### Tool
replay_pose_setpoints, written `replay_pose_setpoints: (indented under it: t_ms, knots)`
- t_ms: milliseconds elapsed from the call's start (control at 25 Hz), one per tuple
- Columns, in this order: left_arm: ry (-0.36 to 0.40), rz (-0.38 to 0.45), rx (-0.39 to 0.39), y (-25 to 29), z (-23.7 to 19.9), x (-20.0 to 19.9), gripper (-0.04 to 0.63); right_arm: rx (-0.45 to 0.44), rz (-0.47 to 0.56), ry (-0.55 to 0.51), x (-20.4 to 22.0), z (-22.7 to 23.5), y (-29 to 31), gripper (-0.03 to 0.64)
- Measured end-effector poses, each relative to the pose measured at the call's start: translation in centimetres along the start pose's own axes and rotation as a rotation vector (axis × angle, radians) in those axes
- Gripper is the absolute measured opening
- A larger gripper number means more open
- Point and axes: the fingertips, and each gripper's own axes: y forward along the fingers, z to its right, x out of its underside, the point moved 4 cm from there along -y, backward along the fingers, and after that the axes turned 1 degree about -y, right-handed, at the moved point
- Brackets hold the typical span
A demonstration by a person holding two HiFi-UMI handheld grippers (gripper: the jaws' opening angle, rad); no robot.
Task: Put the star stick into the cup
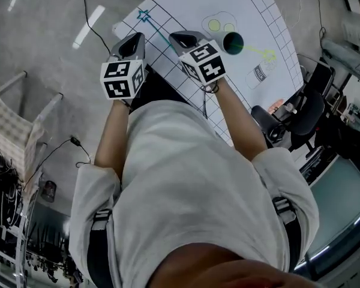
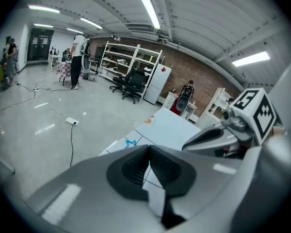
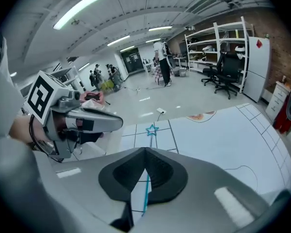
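A blue star stick (image 1: 146, 16) lies flat on the white gridded table (image 1: 276, 17), star end toward the far left corner. The dark green cup (image 1: 233, 42) stands upright to the right of it. Both grippers hover above the table's near edge. My left gripper (image 1: 134, 39) is shut and holds nothing, as does my right gripper (image 1: 181, 39), which is over the stick's shaft. In the right gripper view the blue star (image 3: 151, 129) lies ahead of the shut right gripper (image 3: 145, 150). In the left gripper view the star (image 2: 131, 142) shows just left of the shut left gripper (image 2: 149, 148).
A yellow star stick (image 1: 267, 54) lies right of the cup, with a small card (image 1: 259, 75) near it. Black office chairs (image 1: 300, 113) stand beside the table's right side. A cable (image 1: 87, 17) runs over the floor at left. Shelves and people stand far off.
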Motion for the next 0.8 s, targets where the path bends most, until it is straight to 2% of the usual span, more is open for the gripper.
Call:
replay_pose_setpoints:
  t_ms: [240, 320, 480, 800]
  knots:
    - [-0.050, 0.004, 0.010, 1.2, -3.0, 0.2, 0.003, 0.032, -0.150, -0.097, -0.5, -0.2, 3.9, 0.000]
    - [-0.050, 0.001, 0.017, 1.8, -3.9, 0.1, 0.003, 0.042, -0.183, -0.118, -0.7, -0.2, 5.1, 0.005]
    - [-0.054, -0.005, 0.033, 2.7, -5.1, -0.1, 0.003, 0.058, -0.244, -0.132, -0.5, -0.1, 7.2, 0.058]
    - [-0.029, -0.043, 0.069, 2.8, -6.9, -0.6, 0.003, 0.131, -0.345, -0.183, -0.1, -0.2, 10.0, 0.074]
